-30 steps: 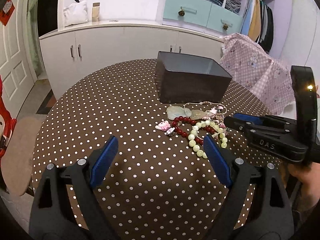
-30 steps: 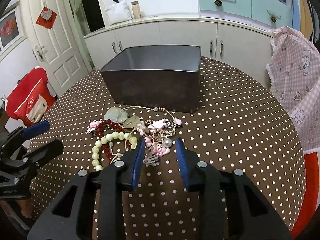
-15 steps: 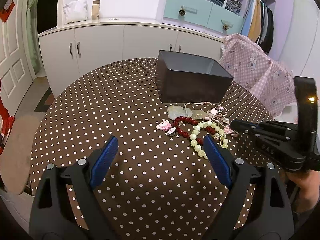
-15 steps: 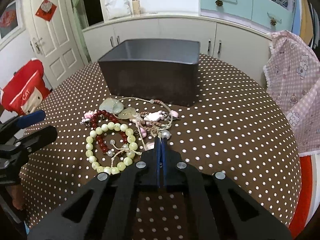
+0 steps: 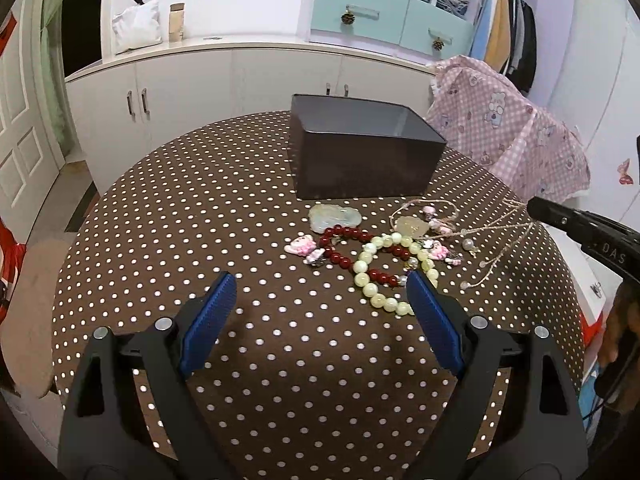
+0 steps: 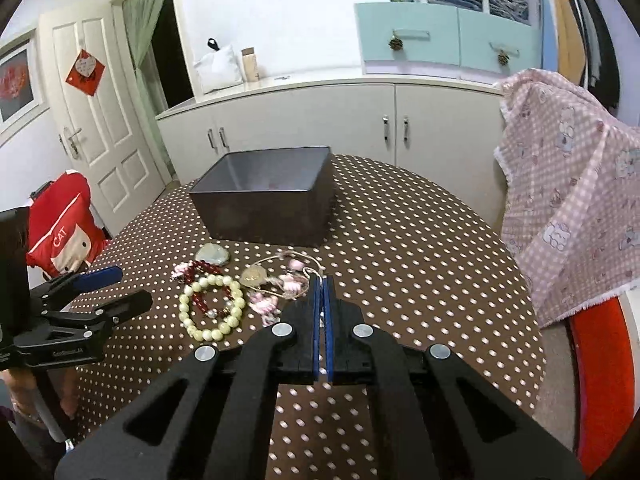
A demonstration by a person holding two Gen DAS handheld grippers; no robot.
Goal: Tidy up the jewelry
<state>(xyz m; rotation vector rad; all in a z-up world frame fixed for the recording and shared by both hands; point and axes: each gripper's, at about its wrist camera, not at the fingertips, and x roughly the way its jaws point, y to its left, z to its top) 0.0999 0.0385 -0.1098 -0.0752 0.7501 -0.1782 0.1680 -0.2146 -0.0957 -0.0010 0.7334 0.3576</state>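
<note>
A pile of jewelry lies on the dotted table in front of a dark box [image 5: 362,152]: a pale green bead bracelet [image 5: 380,280], a red bead bracelet [image 5: 348,240], a jade pendant [image 5: 334,216] and pink charms [image 5: 302,246]. My right gripper [image 6: 320,280] is shut on a beige cord necklace [image 5: 500,232] and has raised it, so its strands stretch up from the pile. The bead bracelet [image 6: 212,308] and box [image 6: 264,196] also show in the right wrist view. My left gripper [image 5: 320,300] is open and empty, just short of the pile.
The round table [image 5: 200,220] has a brown polka-dot cloth. A pink checked cloth [image 6: 568,208] hangs over a chair at the right. White cabinets [image 5: 200,92] stand behind the table. A red cushion [image 6: 60,232] sits at the left.
My right gripper closed on the cord necklace in the pile and lifted it up and back, pulling its strands taut. My left gripper stayed open in place.
</note>
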